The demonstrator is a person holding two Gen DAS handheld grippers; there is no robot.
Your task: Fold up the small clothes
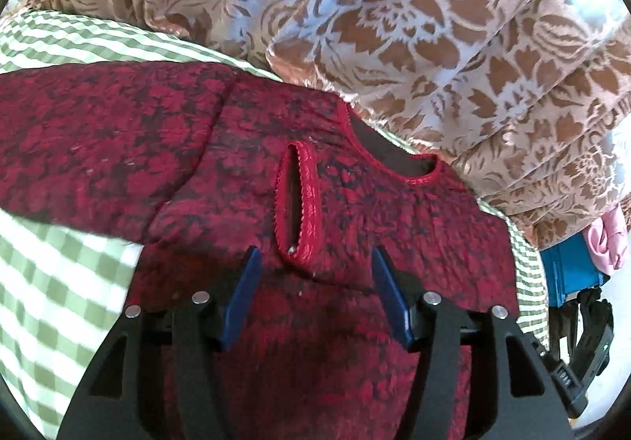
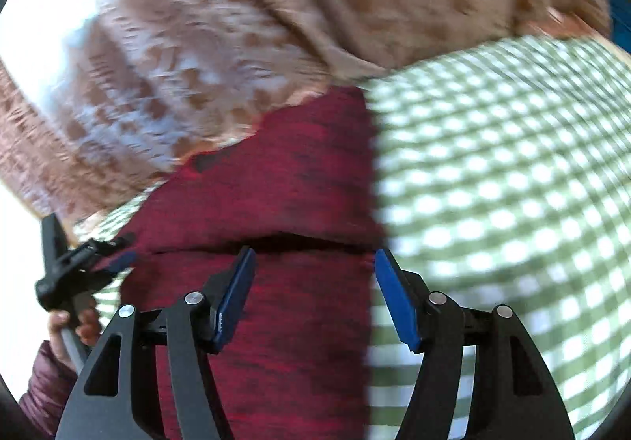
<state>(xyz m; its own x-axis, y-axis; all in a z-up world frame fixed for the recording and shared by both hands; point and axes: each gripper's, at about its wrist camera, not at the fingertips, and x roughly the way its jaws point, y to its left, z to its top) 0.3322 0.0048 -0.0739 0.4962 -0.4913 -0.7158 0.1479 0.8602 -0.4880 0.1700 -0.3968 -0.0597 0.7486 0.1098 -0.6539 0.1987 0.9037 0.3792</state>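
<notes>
Top (image 1: 197, 148), red, lies on checked cloth (image 1: 59, 282). Left view: one sleeve out flat to the side, neck (image 1: 398, 160) open, so fold prob. barely begun on this side. Left gripper (image 1: 315, 258) spread, empty, top under & between fingers. Right view, blurred: a crease (image 2: 276, 241) crosses the top, edge straight; right gripper (image 2: 313, 260) spread, nothing pinched, top edge near its right finger.

The right wrist view is smeared with motion blur, so the red garment (image 2: 276, 179) shows no pattern detail. Its lower part runs off the bottom edge in both views. The patterned curtain (image 1: 414, 45) hides the checked cloth's (image 1: 59, 41) far edge.
</notes>
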